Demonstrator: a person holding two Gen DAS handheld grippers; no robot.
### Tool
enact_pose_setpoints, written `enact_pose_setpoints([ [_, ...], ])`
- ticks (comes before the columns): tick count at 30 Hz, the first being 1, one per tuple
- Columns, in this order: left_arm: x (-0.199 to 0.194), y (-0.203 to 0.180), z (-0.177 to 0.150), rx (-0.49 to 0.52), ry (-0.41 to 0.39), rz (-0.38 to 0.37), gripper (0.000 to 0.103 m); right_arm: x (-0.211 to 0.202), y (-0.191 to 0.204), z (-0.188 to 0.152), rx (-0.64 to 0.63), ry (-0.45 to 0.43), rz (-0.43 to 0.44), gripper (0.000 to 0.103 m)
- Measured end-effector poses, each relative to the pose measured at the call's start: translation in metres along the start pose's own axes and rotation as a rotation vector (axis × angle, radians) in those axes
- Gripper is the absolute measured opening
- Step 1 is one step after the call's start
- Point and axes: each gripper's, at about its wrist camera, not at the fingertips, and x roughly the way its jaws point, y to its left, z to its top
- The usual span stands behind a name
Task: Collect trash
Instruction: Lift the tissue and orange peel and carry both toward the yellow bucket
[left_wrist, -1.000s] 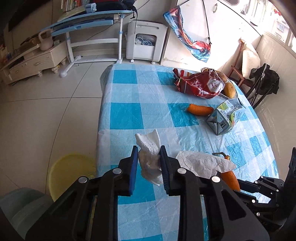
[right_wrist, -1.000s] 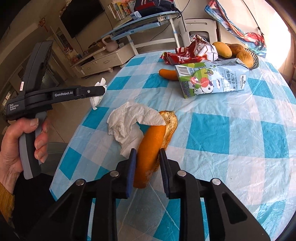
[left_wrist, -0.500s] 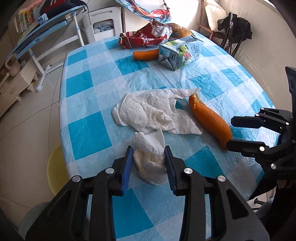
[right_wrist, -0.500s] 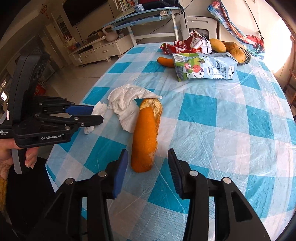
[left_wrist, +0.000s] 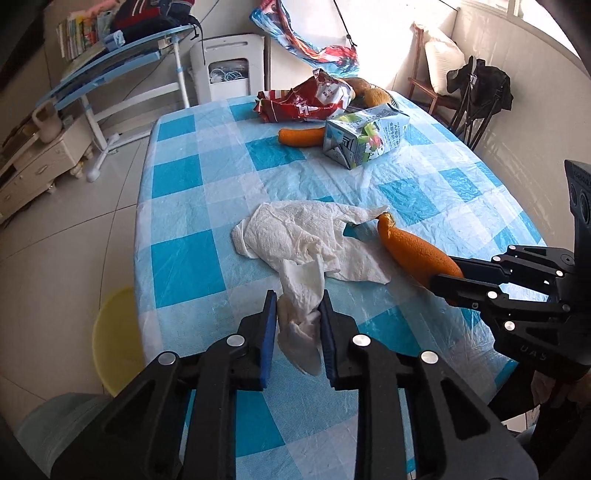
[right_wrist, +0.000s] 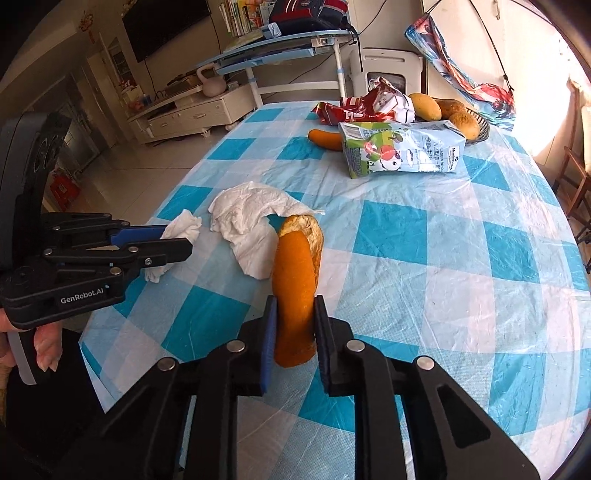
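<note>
both grippers have just been closing for the pick-up step: the left gripper (left_wrist: 297, 325) pinches a small crumpled white tissue (left_wrist: 301, 314) and the right gripper (right_wrist: 293, 330) pinches a long curved orange peel (right_wrist: 295, 291), both at the near edge of the blue-checked plastic tablecloth (right_wrist: 424, 266). next, i judge, each must be lifted clear and carried to a bin, perhaps the round yellow tub (left_wrist: 114, 339) on the floor beside the table, whose inside is hidden.

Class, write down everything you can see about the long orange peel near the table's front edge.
The orange peel is a long curled strip, bright pebbled orange outside with pale pith showing at its far end. It lies on the blue-checked tablecloth, its near end clamped between the blue pads of the right hand-held gripper. Its far tip lies against the spread white paper towel.
</note>
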Motion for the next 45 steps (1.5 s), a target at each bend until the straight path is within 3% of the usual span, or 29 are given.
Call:
enact_pose_setpoints([
  [9, -0.007, -0.006, 0.006, 0.02, -0.049, 0.016, 0.022, -0.004, 0.009, 0.0, -0.017, -0.031, 0.046, 0.02],
  [19, -0.004, -0.004, 0.009, 0.029, -0.068, 0.053, 0.022, 0.012, 0.015, -0.002, -0.033, 0.006, 0.063, 0.019],
  [29, -0.013, 0.0, 0.015, -0.001, -0.121, 0.074, 0.022, 0.004, 0.022, 0.001, -0.021, -0.044, 0.134, 0.018],
  [39, -0.012, 0.005, 0.018, -0.024, -0.121, 0.079, 0.022, 0.016, 0.032, 0.0, -0.058, -0.003, 0.099, 0.016],
  [43, -0.013, 0.006, 0.018, -0.032, -0.128, 0.08, 0.022, 0.009, 0.03, 0.0, -0.045, -0.035, 0.107, 0.004],
  [45, -0.014, 0.007, 0.018, -0.039, -0.134, 0.08, 0.022, 0.003, 0.03, 0.002, -0.035, -0.062, 0.116, 0.004],
])
